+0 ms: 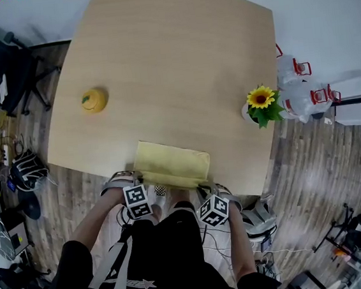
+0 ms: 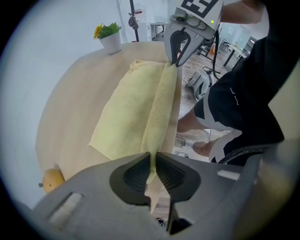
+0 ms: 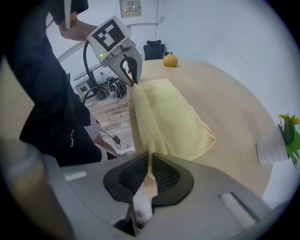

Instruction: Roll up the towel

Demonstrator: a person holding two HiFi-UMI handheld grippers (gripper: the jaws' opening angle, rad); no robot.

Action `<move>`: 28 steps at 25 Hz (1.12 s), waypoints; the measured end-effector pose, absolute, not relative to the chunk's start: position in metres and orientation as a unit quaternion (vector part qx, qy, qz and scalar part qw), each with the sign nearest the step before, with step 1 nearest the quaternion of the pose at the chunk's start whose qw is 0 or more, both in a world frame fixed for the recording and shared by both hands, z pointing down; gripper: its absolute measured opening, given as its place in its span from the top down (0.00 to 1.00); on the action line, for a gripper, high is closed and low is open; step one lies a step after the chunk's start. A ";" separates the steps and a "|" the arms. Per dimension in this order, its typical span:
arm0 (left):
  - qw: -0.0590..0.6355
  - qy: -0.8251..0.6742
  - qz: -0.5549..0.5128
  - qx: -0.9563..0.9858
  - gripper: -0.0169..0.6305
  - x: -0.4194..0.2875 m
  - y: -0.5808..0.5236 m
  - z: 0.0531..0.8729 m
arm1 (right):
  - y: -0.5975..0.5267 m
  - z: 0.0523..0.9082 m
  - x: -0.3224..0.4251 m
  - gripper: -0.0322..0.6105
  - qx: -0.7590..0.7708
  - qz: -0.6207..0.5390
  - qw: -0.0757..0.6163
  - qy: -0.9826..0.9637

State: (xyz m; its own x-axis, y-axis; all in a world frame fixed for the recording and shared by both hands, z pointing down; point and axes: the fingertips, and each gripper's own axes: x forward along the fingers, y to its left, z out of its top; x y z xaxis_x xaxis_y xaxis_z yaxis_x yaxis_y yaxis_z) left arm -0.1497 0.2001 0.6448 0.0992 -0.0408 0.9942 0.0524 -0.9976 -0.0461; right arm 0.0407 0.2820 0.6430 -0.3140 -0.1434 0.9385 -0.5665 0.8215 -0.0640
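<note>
Towel (image 1: pixel 172 164), yellow, lying at near edge of table (image 1: pixel 171 58). Front fold pinched at either end by left gripper (image 2: pixel 152 157) and right gripper (image 3: pixel 150 158).

Left tongs (image 2: pixel 152 158), right tongs (image 3: pixel 150 159) clamp towel (image 1: pixel 173 162), aimed down.

No legible text, label, brand or number anywhere in view.

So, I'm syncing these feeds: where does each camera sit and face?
Head view: on the head, steeply down onto table, towel, left gripper, right gripper; forearms, lap show.
Left gripper view: on that gripper, along jaws pinching the towel, toward flowerpot; legs at right.
Right gripper view: likewise, toward yellow fruit; torso at left.
Shared: towel; each gripper view shows the other gripper.
</note>
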 end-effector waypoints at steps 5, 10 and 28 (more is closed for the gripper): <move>0.037 -0.003 -0.670 -0.741 0.90 -0.148 0.194 0.639 | 0.275 0.634 0.041 0.90 0.226 0.207 0.532 -0.789; 0.036 0.002 -0.668 -0.744 0.90 -0.146 0.187 0.637 | 0.267 0.632 0.044 0.90 0.231 0.210 0.528 -0.789; 0.030 0.007 -0.665 -0.746 0.90 -0.135 0.158 0.639 | 0.236 0.635 0.058 0.90 0.242 0.203 0.525 -0.791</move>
